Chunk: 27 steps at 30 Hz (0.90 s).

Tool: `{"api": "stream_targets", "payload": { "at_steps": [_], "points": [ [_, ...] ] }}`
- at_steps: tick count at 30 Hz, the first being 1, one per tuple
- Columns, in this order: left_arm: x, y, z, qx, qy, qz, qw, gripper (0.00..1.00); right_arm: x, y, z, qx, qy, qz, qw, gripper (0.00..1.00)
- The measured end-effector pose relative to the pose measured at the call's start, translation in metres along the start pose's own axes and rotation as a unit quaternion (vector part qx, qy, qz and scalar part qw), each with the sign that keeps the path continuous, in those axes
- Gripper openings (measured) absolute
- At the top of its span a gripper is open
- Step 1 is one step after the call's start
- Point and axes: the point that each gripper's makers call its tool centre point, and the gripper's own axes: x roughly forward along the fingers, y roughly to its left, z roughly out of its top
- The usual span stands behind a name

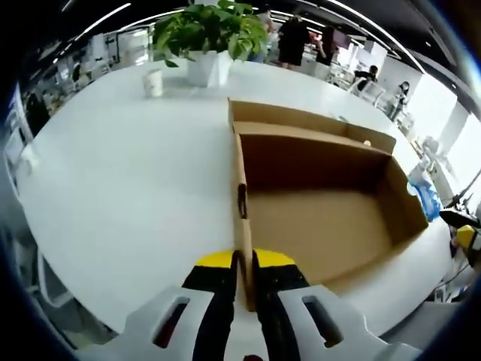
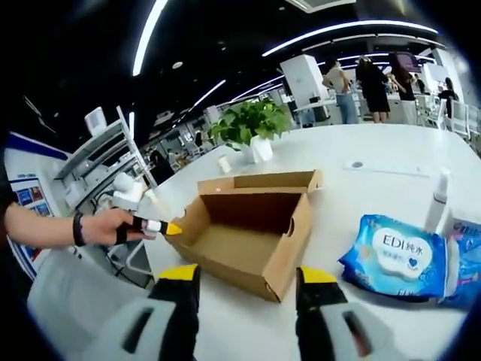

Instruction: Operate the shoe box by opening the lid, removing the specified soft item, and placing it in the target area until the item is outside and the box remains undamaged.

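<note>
Your left gripper (image 1: 244, 271) pinched the shoe box (image 1: 316, 203) wall at lower centre; right gripper (image 2: 248, 286) fingers gaped, empty. Wipes pack (image 2: 398, 256) lay out on the desk (image 1: 120, 188); release next.

left yellow-tipped black two-jaw gripper (image 1: 245, 263): jaws pinched tight on a thin cardboard wall, held out by a hand (image 2: 113, 226) with a dark wristband | right yellow-tipped gripper (image 2: 249, 280): jaws spread wide, holding nothing
</note>
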Motion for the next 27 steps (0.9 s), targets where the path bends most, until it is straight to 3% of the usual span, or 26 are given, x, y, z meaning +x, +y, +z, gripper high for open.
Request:
{"api": "stream_targets", "payload": {
  "at_steps": [6, 27],
  "points": [
    [0.001, 0.0, -0.004, 0.023, 0.004, 0.014, 0.9996, 0.05, 0.014, -0.005, 0.015, -0.001, -0.003, -0.003, 1.0, 0.49],
    [0.003, 0.001, -0.003, -0.012, -0.001, 0.003, 0.9999, 0.05, 0.064, -0.043, 0.071, 0.004, -0.015, -0.021, 0.9997, 0.48]
  ]
}}
